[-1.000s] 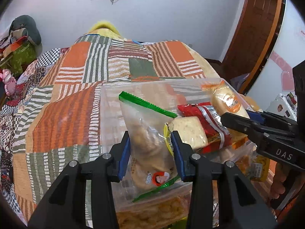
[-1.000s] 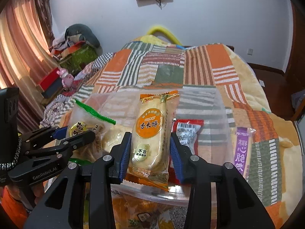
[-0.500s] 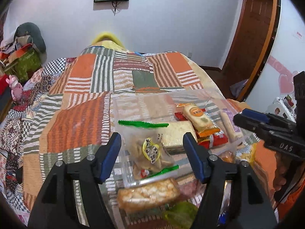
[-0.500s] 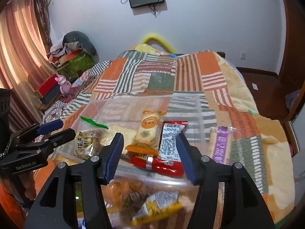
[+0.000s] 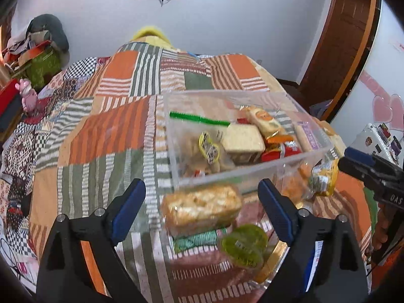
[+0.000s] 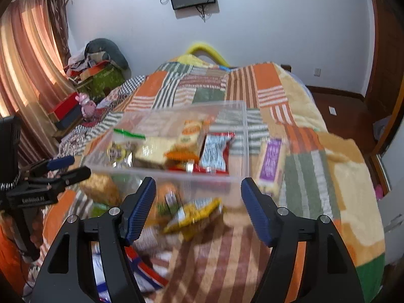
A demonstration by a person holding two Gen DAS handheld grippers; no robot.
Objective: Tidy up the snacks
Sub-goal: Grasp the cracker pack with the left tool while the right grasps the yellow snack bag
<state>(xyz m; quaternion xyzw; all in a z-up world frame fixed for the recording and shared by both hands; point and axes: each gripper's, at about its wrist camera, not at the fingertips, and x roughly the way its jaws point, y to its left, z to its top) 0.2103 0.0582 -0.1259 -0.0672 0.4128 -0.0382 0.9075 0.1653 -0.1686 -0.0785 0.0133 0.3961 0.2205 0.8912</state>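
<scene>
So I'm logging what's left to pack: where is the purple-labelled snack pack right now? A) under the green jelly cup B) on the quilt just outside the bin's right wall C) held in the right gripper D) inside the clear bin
B: the purple-labelled pack lies on the quilt beside the clear bin, outside its right wall; the right gripper is open and empty.

Both wrist cameras look forward and down along their own spread fingers across the patchwork bed [image 5: 108, 136] toward the far wall. The left view sits close above the clear bin [image 5: 247, 174]; the right view faces that bin [image 6: 171, 174] from beside it, each glimpsing the other gripper.
</scene>
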